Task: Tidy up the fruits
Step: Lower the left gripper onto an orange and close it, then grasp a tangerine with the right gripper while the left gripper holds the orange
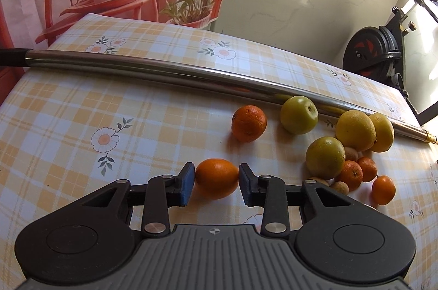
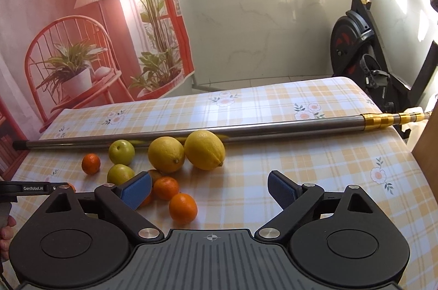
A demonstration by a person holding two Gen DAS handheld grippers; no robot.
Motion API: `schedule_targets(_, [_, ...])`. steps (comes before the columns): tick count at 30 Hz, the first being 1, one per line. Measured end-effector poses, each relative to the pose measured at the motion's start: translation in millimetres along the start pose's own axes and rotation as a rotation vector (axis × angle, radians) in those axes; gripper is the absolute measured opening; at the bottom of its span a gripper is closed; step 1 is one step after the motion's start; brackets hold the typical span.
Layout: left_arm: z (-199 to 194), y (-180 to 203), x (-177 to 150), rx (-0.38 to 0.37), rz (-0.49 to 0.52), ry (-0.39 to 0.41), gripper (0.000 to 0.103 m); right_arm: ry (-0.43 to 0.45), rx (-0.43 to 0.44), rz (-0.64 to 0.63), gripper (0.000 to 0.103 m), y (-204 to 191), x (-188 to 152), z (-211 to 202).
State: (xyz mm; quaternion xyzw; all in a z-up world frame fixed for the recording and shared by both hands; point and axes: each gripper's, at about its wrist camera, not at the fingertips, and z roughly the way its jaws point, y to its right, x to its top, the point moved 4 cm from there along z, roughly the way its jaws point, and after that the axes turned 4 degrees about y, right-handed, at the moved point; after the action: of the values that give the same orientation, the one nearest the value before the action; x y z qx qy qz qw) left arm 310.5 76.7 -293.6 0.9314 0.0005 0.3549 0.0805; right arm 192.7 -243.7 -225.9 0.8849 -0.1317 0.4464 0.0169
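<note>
The left gripper (image 1: 216, 178) is pinching an orange (image 1: 216, 177) well in front of the metal pole (image 1: 169, 72); only the left wrist view is showing this grip. The right gripper (image 2: 209, 190) is hanging spread and empty, its left pad (image 2: 136, 190) partly hiding small oranges (image 2: 165, 187). The tablecloth (image 2: 314, 161) right of the lemons (image 2: 204, 150) is lying bare.

Bright daylight, sharp focus, fisheye-bent edges.
</note>
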Motion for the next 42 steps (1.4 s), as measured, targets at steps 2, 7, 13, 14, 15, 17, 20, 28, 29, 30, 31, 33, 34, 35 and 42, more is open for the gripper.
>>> schedule_targets(2, [2, 1, 1, 0.001, -0.003, -0.002, 0.038, -0.005, 0.001, 0.004, 0.091, 1, -1, 1])
schedule_targets(7, [11, 0, -2, -0.002, -0.025, -0.048, 0.042, -0.016, 0.007, 0.011, 0.089, 1, -1, 4])
schedule_targets(13, [12, -5, -4, -0.012, -0.07, -0.036, 0.041, -0.018, 0.005, 0.011, 0.089, 0, -1, 4])
schedule_targets(14, [12, -6, -4, -0.013, -0.073, -0.036, 0.041, -0.02, 0.005, 0.01, 0.089, 1, -1, 4])
schedule_targets(15, [11, -6, -5, -0.013, -0.068, -0.037, 0.041, -0.022, 0.005, 0.009, 0.089, 0, -2, 4])
schedule_targets(17, [8, -4, -6, -0.009, -0.048, -0.035, 0.041, -0.025, 0.007, 0.009, 0.089, 0, -3, 5])
schedule_targets(20, [0, -1, -7, -0.006, -0.025, -0.021, 0.041, -0.028, 0.008, 0.008, 0.089, 0, -4, 5])
schedule_targets(28, [-43, 18, -11, -0.053, 0.019, 0.049, 0.041, -0.033, 0.01, -0.031, 0.089, -3, -10, 4])
schedule_targets(29, [-47, 21, -14, -0.062, 0.021, 0.053, 0.041, -0.033, 0.004, -0.047, 0.088, -4, -11, 4])
schedule_targets(30, [-52, 25, -17, -0.066, 0.024, 0.056, 0.041, -0.036, 0.001, -0.066, 0.086, -6, -13, 5])
schedule_targets(31, [-55, 28, -20, -0.068, 0.027, 0.058, 0.041, -0.039, 0.001, -0.079, 0.084, -7, -15, 5])
schedule_targets(33, [-62, 33, -27, -0.073, 0.034, 0.06, 0.041, -0.047, 0.013, -0.102, 0.081, -10, -19, 8])
schedule_targets(34, [-64, 35, -29, -0.075, 0.036, 0.062, 0.041, -0.049, 0.021, -0.11, 0.08, -11, -21, 9])
schedule_targets(35, [-67, 37, -31, -0.076, 0.04, 0.067, 0.041, -0.05, 0.031, -0.117, 0.079, -13, -22, 10])
schedule_targets(42, [-81, 43, -32, -0.069, 0.066, 0.108, 0.041, -0.041, 0.068, -0.132, 0.072, -15, -19, 24])
